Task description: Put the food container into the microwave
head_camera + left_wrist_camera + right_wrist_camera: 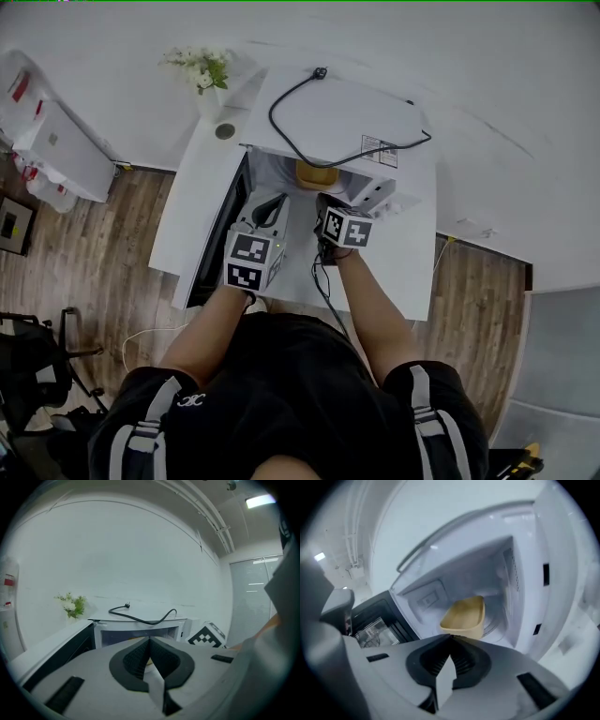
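A white microwave (pixel 347 117) stands on a white table with its door (pixel 217 230) swung open to the left. The tan food container (pixel 465 617) sits inside the cavity on the turntable, also seen from above as the container (pixel 316 175) just under the microwave's front edge. My right gripper (pixel 450 639) is shut and empty, just outside the opening, apart from the container. My left gripper (pixel 149 641) is shut too, held in front of the microwave (pixel 140 632) beside the open door. Both grippers, left (pixel 270 208) and right (pixel 323 202), hover before the opening.
A black power cord (pixel 300 112) lies coiled on top of the microwave. A small plant (pixel 202 67) and a round cup (pixel 225 131) stand at the table's back left. The white table (pixel 412 272) ends near my body; wooden floor lies on both sides.
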A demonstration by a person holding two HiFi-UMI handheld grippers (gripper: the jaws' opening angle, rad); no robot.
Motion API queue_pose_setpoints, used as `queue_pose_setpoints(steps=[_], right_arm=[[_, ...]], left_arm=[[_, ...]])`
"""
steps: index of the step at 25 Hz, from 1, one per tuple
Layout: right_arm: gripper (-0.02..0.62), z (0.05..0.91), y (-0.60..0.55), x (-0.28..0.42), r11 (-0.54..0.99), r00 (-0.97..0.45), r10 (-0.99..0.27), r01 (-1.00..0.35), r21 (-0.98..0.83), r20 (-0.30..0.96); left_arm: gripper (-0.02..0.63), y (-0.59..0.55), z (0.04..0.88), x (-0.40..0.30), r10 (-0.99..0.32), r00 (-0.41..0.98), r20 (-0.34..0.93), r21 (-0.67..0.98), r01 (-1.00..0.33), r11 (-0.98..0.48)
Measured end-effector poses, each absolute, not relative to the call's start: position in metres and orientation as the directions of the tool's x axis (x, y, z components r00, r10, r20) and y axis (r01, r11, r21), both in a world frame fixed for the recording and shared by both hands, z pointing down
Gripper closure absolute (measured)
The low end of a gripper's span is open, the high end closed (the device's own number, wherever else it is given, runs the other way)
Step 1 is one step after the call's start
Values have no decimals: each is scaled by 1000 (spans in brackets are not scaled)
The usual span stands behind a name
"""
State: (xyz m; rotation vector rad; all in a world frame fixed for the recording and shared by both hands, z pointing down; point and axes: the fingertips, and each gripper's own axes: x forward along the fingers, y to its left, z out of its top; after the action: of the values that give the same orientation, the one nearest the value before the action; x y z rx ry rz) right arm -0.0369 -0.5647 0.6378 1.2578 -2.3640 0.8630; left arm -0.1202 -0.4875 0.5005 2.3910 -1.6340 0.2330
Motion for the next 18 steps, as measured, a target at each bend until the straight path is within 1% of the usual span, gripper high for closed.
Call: queue_pose_setpoints(steps=[2, 5, 8, 10, 15, 18], right_arm=[[592, 613, -555, -33, 467, -575, -675, -818, -335, 462], [594, 559, -537, -23, 522, -601, -743, -796, -307, 294], [594, 506, -518, -3, 531, -578, -804, -804, -268, 142], [594, 478, -510, 13, 515, -545, -835, -822, -244, 74], [594, 441, -489, 52, 453, -458, -889, -880, -146, 5], [594, 446, -480, 62, 440, -447, -895, -884, -158, 7]], left_arm=[[594, -487, 498, -117, -895, 364, 257, 100, -931, -350], [594, -486, 495, -109, -895, 372, 246, 96, -928, -359], [594, -484, 490, -100, -894, 382, 232, 88, -924, -372], [594, -483, 486, -94, -894, 390, 221, 81, -921, -382], [594, -479, 481, -75, -887, 412, 208, 72, -911, -406], [594, -479, 481, -64, -878, 428, 212, 62, -903, -425]])
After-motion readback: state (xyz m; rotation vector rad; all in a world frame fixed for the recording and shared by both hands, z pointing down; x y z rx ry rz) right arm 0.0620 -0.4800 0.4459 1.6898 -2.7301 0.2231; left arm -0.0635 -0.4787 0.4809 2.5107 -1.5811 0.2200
